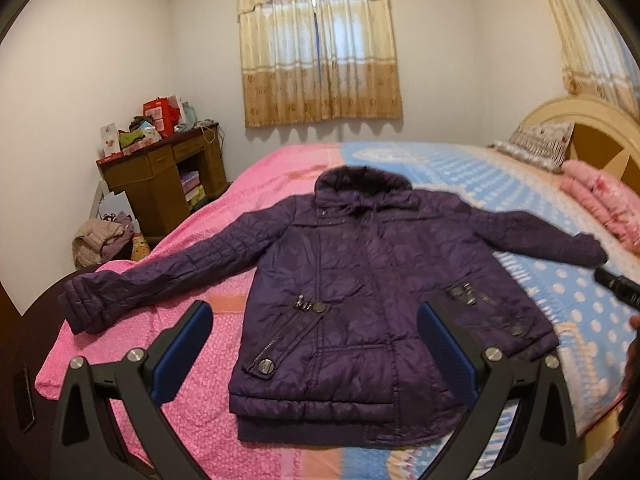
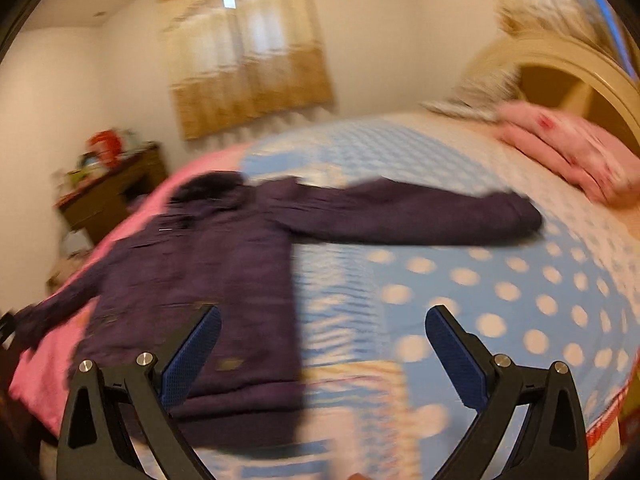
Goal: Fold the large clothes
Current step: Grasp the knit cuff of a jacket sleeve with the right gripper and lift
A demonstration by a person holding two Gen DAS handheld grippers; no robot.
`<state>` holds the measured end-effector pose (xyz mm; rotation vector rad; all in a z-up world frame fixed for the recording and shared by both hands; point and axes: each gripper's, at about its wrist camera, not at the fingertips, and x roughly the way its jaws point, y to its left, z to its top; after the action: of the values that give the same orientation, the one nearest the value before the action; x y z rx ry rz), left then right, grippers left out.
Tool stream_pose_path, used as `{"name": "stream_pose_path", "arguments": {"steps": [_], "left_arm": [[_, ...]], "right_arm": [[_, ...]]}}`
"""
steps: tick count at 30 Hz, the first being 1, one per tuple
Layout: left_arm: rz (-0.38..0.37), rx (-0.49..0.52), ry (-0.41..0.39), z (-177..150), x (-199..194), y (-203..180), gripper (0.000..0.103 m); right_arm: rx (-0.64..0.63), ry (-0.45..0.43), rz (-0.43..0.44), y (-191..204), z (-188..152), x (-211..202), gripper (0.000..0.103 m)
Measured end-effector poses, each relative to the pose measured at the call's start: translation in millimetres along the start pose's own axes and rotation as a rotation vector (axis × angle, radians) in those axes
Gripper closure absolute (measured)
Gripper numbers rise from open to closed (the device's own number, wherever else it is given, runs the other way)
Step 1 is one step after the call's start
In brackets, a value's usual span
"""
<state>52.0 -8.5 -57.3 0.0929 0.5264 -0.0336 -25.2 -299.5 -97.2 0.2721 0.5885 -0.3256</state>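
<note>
A dark purple quilted jacket (image 1: 352, 300) lies flat, front up, on the bed (image 1: 208, 360), both sleeves spread sideways and its collar toward the window. My left gripper (image 1: 314, 320) hovers open above the jacket's lower front, nothing between its blue pads. In the blurred right wrist view the same jacket (image 2: 208, 280) fills the left half, its one sleeve stretching right across the blue dotted cover. My right gripper (image 2: 322, 324) is open over the cover beside the jacket's hem, holding nothing. Its dark tip (image 1: 616, 286) shows at the left wrist view's right edge, near the sleeve cuff.
The bed cover is pink on the left and blue with white dots (image 1: 560, 300) on the right. A folded pink quilt (image 1: 600, 204), a pillow and a wooden headboard (image 1: 592, 128) lie at the right. A cluttered wooden desk (image 1: 160, 172) and a clothes heap stand at the left wall.
</note>
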Motion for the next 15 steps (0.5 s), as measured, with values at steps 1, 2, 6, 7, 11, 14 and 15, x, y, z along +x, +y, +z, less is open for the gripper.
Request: {"name": "stream_pose_path", "arguments": {"steps": [1,2,6,7,11,14,15], "left_arm": [[0.003,0.008,0.013,-0.5,8.2,-3.1,0.000],[0.000,0.017,0.025,0.3,13.7,-6.0,0.000],[-0.008,0.070,0.054,2.3,36.6,-21.7,0.000],[-0.016,0.087,0.057,3.7,42.7,-27.7,0.000],[-0.025,0.127,0.052,10.0,58.6,-40.1,0.000],[-0.017,0.132,0.049,18.2,77.4,-45.1,0.000],[-0.015,0.127,0.048,19.2,80.9,-45.4,0.000]], "right_arm": [[0.024,0.024,-0.015,-13.7,1.4,9.4,0.001],[0.045,0.041,-0.019,-24.7,2.9,16.1,0.001],[0.163,0.084,-0.070,-84.4,16.6,44.8,0.001],[0.183,0.083,-0.086,-95.0,20.4,47.7,0.001],[0.315,0.081,-0.115,-150.0,42.0,65.5,0.001],[0.389,0.079,-0.142,-184.6,57.2,84.1,0.004],[0.407,0.071,-0.148,-196.2,64.1,89.8,0.007]]}}
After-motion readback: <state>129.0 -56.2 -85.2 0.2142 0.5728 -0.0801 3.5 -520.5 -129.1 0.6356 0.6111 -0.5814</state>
